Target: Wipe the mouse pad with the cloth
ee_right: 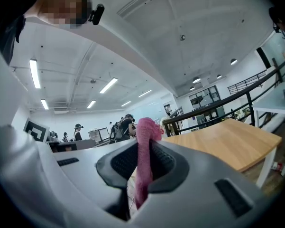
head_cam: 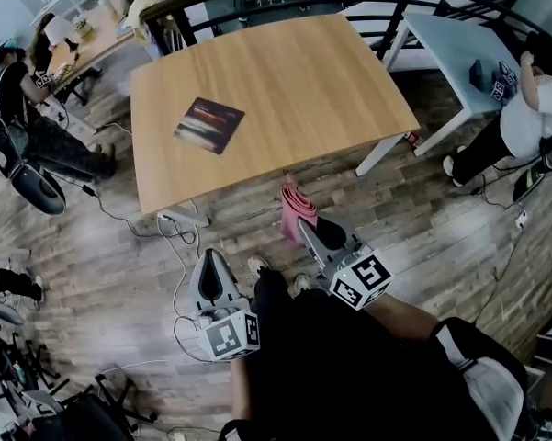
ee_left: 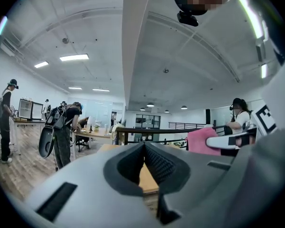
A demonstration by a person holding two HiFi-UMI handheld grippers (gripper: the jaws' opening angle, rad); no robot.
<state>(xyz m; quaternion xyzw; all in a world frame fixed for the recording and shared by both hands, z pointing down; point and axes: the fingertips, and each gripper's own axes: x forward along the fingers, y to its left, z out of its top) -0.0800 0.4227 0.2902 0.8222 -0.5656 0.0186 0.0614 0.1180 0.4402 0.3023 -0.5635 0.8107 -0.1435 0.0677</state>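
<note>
We grip the bunched pink cloth (head_cam: 297, 206) in our right gripper (head_cam: 304, 221), left gripper (head_cam: 211, 261) closed empty, so wiping could shove the unpinned mouse pad (head_cam: 209, 125) off the table (head_cam: 331, 81)'s nearby left edge.

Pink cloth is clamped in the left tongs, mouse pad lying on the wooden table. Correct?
No. The pink cloth is clamped in the right tongs, as the right gripper view shows; the left tongs are shut and empty. The mouse pad does lie on the wooden table.
</note>
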